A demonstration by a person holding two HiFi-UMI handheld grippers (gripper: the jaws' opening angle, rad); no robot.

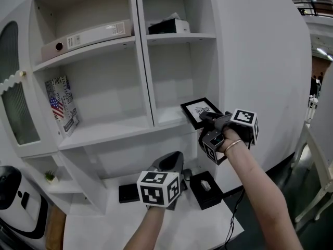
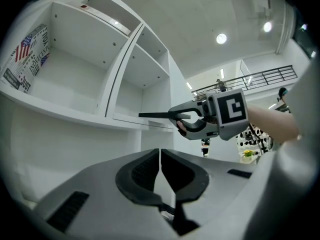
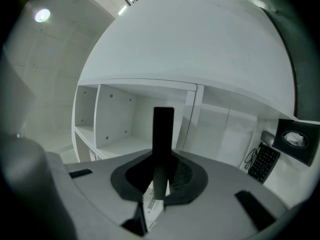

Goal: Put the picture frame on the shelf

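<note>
Reading from the left: glazed door on a rounded white shelf unit; binder flat on the upper left board; flag-print box leaning in the bay below; small plant on a low ledge. Under the unit, white table carrying a black slab and a black tissue box. Over the table, left gripper, level, jaws pressed together on nothing. Higher up, dark box on the upper right board. Further right, frame lying nearly flat at the front lip of the middle right bay, far edge over the board, near edge clamped in the right gripper; contact with the board not clear. Past that, the unit's bare curved side, then dark floor, a white furniture leg, and high up a railing with ceiling lamps.
</note>
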